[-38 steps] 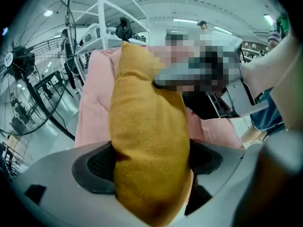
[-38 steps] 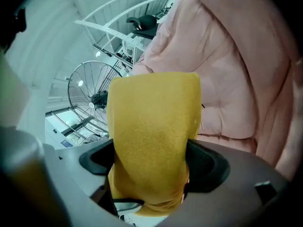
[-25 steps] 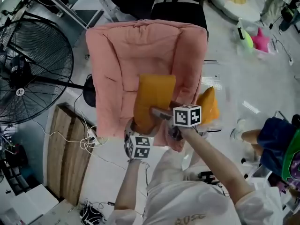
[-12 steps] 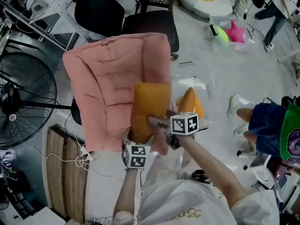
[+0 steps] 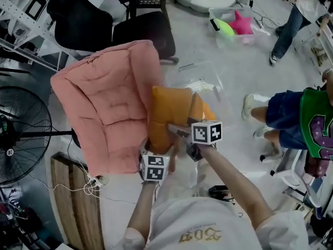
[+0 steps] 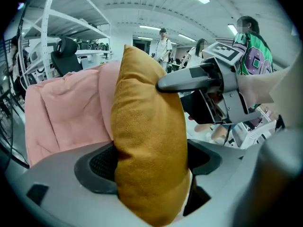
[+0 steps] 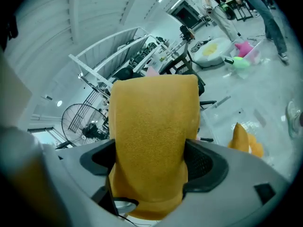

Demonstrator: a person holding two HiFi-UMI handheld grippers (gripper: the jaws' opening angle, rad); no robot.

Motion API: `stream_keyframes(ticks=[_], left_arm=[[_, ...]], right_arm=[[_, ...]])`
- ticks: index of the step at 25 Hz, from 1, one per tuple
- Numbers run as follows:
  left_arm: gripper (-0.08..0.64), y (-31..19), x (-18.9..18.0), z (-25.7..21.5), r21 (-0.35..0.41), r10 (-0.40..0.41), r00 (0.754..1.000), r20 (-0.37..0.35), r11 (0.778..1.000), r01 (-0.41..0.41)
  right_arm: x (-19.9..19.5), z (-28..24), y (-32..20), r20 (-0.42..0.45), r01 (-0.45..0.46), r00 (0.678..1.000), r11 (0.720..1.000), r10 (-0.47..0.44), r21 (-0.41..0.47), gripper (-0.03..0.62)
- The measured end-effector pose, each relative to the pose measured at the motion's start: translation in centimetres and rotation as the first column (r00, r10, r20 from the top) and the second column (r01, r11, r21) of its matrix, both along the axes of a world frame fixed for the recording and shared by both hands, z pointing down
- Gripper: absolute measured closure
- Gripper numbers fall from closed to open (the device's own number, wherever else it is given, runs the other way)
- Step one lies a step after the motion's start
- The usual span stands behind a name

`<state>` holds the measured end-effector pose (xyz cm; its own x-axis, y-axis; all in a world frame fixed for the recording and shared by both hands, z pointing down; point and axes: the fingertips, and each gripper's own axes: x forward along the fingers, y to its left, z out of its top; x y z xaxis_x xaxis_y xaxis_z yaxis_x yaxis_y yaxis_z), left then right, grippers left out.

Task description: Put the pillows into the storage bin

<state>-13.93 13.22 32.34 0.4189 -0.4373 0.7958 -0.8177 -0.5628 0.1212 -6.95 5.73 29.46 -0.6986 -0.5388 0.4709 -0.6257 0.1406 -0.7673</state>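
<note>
An orange pillow [image 5: 169, 116] stands on end between my two grippers. My left gripper [image 5: 156, 149] is shut on its lower left edge, with the pads [image 6: 102, 162] pressed into the fabric. My right gripper [image 5: 179, 134] is shut on its right side, and in the right gripper view the pillow [image 7: 151, 122] fills the jaws. A second orange pillow [image 5: 207, 110] lies in a clear storage bin [image 5: 200, 79] on the floor, just right of the held one. A big pink cushion [image 5: 106, 108] spreads out behind and to the left.
A black office chair [image 5: 140, 27] stands beyond the pink cushion. A floor fan [image 5: 21, 134] and a wooden pallet [image 5: 70, 202] are at the left. A person in a green shirt [image 5: 312, 124] stands close at the right. Toys [image 5: 237, 25] lie on the far floor.
Both grippers have carried the orange pillow to the right, so it now overlaps the second orange pillow in the bin. The view has swung, and the person at the right shows more fully.
</note>
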Motion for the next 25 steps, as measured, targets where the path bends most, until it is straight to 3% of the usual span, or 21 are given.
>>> stream_keyframes(ticks=[9, 15, 25], left_arm=[[0.121, -1.5, 6.9, 0.3, -0.04, 0.048, 0.999, -0.011, 0.998, -0.048], [0.127, -2.6, 11.9, 1.6, -0.117, 0.01, 0.999, -0.046, 0.993, -0.016], [0.135, -3.6, 18.9, 7.1, -0.205, -0.077, 0.997, -0.027, 0.976, 0.07]], right_arm=[[7.5, 0.8, -1.5, -0.01, -0.046, 0.999, 0.999, 0.046, -0.024, 0.14], [12.2, 2.8, -2.8, -0.022, -0.054, 0.998, 0.997, 0.052, -0.058, 0.141], [18.7, 9.4, -4.5, -0.007, 0.006, 1.0, 0.99, -0.007, -0.141, 0.144]])
